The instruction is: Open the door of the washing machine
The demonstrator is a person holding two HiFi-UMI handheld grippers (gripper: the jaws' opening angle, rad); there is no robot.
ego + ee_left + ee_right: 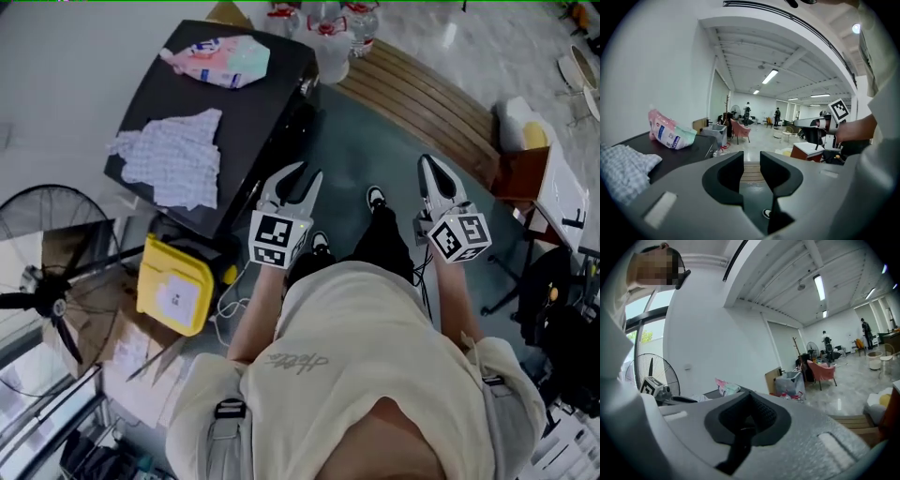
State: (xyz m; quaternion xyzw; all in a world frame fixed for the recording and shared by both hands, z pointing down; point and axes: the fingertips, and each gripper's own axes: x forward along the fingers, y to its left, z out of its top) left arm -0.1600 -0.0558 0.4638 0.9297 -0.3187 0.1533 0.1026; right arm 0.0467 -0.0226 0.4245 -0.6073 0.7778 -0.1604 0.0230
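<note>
A black machine (258, 103), seen from above, stands at the upper left of the head view; its door is hidden from here. On its top lie a checked cloth (173, 159) and a pink-and-green packet (220, 58). My left gripper (307, 174) hangs beside the machine's right edge, open, with nothing between its jaws. The left gripper view (751, 161) shows the same gap, with the machine top (689, 150) and packet (670, 133) to the left. My right gripper (429, 161) is held farther right over the floor, jaws together. In the right gripper view (749, 397) they meet, holding nothing.
A standing fan (37, 272) and a yellow box (173, 286) sit at the left beside the machine. A wooden bench (422, 98) runs behind, with bottles (328, 37) at its end. My shoes (375, 197) are on the grey floor between the grippers. Clutter lines the right edge.
</note>
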